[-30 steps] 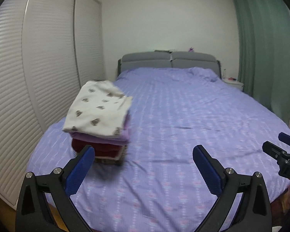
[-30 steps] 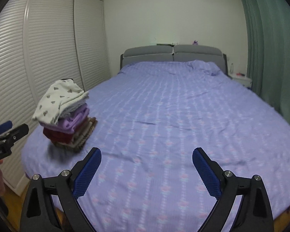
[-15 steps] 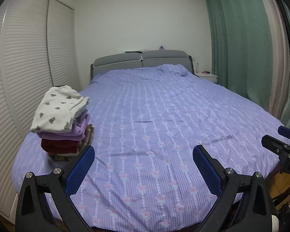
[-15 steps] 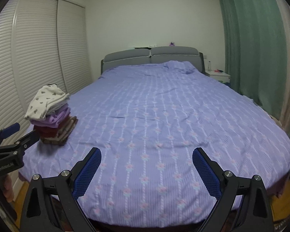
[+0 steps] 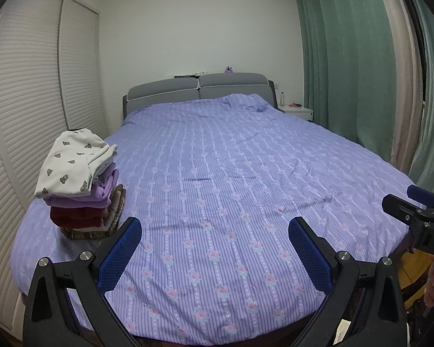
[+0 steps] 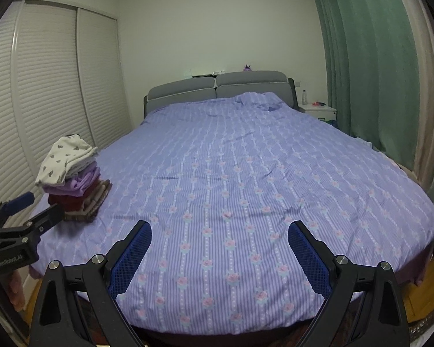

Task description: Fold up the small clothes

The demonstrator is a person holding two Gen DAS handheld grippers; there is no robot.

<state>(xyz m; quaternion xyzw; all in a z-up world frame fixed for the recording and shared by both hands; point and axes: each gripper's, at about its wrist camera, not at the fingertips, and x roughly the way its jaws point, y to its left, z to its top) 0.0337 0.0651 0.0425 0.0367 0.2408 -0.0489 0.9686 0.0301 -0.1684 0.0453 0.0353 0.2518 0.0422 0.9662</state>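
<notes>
Your left gripper (image 5: 215,243) and right gripper (image 6: 220,245) gape wide, empty, above the purple bedspread (image 5: 231,173); folded stack (image 5: 81,182) near-left, green curtains (image 5: 347,57) right.

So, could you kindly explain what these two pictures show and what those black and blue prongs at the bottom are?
No robot here: a person holds a two-finger gripper in each hand, each with a fisheye camera looking along its fingers. One picture comes from the left gripper, the other from the right gripper; each also glimpses the other at its edge. Both are open and hold nothing. Ahead is a bed with a purple flowered cover. On its left side sits a stack of folded clothes, topped by a white printed piece.
</notes>
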